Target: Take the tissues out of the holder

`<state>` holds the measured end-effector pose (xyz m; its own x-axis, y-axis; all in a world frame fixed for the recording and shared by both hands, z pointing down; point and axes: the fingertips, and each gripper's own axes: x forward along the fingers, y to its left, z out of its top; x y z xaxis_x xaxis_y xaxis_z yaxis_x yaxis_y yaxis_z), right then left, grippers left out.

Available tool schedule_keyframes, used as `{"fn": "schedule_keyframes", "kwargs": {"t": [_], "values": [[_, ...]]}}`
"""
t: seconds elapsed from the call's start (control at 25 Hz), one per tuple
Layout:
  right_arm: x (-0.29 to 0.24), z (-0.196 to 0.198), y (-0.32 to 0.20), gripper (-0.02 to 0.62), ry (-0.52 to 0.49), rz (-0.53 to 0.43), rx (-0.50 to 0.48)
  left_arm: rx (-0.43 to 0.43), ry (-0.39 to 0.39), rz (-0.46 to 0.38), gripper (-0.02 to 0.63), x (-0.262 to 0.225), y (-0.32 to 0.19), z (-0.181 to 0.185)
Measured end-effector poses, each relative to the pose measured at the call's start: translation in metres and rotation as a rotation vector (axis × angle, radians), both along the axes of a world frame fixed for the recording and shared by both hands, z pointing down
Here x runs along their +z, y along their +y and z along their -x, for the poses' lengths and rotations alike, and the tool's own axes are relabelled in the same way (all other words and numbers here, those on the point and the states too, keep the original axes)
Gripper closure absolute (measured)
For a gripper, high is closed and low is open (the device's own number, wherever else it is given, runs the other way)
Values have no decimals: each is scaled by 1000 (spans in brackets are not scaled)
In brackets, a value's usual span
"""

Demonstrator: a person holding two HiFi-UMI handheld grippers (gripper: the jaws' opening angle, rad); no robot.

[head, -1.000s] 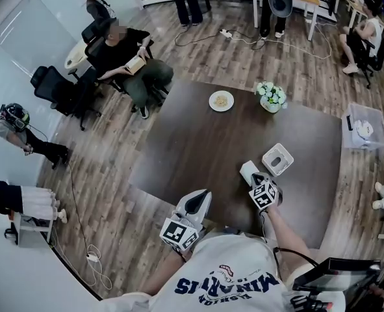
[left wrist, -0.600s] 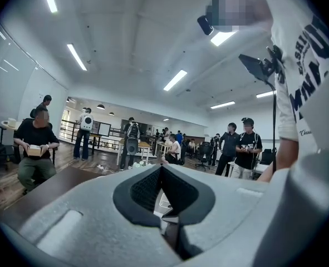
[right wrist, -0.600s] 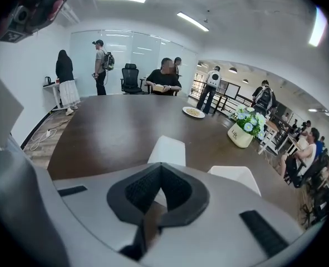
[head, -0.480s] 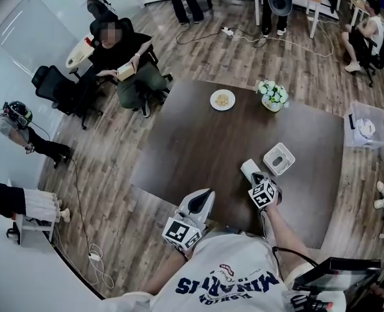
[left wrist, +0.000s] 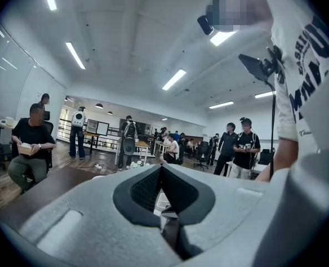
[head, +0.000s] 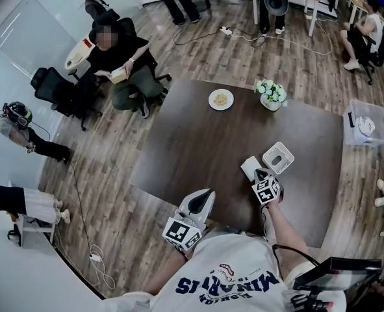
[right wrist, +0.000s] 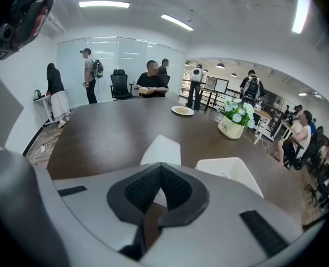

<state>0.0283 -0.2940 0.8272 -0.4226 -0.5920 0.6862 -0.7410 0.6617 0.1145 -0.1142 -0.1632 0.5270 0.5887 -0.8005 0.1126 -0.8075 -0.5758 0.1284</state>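
Jaws closed and empty on both. Right gripper [head: 257,175] is nearer: white pack [right wrist: 161,148], likely the tissues, sits just beyond its tips at frame centre, long axis running away; holder [right wrist: 231,174] beside it, right; left gripper [head: 201,200] well apart

One dark table [head: 198,148], one plate [head: 221,99], one flower pot [head: 271,97], one white holder [head: 278,158], one tissue pack [head: 247,167].

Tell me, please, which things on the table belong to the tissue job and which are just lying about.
Job: white holder; white block beside it, apparently the tissues; right gripper, jaws shut.
Lying about: plate; flower pot.
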Motion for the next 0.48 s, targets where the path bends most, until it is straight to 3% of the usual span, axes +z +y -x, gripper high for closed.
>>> {"fn": "schedule_keyframes", "kwargs": {"t": [0.24,0.48], "values": [[14,-33,-18,589,-38,55,100,8,-6,3,601,0,-2,-6],[34,-40,-15,589,-11,95,108,10,-11,7,601,2,-6,-5]]}}
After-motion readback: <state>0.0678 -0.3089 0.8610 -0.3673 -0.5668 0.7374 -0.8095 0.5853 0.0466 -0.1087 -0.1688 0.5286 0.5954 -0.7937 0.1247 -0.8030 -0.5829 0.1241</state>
